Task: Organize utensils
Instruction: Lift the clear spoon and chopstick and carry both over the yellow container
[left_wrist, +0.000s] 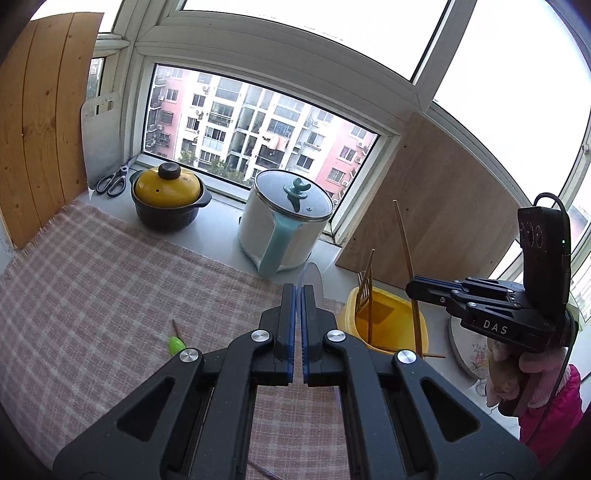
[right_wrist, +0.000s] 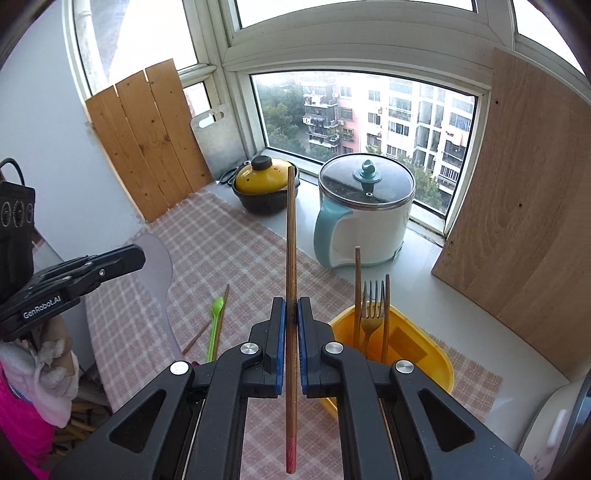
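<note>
My right gripper (right_wrist: 291, 306) is shut on a long wooden chopstick (right_wrist: 291, 236), held above the checked cloth just left of the yellow tub (right_wrist: 432, 354). The tub holds a gold fork (right_wrist: 371, 314) and two chopsticks (right_wrist: 357, 280). My left gripper (left_wrist: 298, 291) is shut on a translucent rice paddle (left_wrist: 313, 275), also seen in the right wrist view (right_wrist: 159, 266), held over the cloth left of the tub (left_wrist: 391, 317). A green spoon (right_wrist: 214, 325) and a loose chopstick (right_wrist: 221, 314) lie on the cloth.
A white electric pot with a teal handle (right_wrist: 364, 221) and a dark casserole with a yellow lid (right_wrist: 264, 188) stand by the window. Scissors (left_wrist: 112, 181) lie at the back left. Wooden boards (right_wrist: 524, 206) lean on both sides.
</note>
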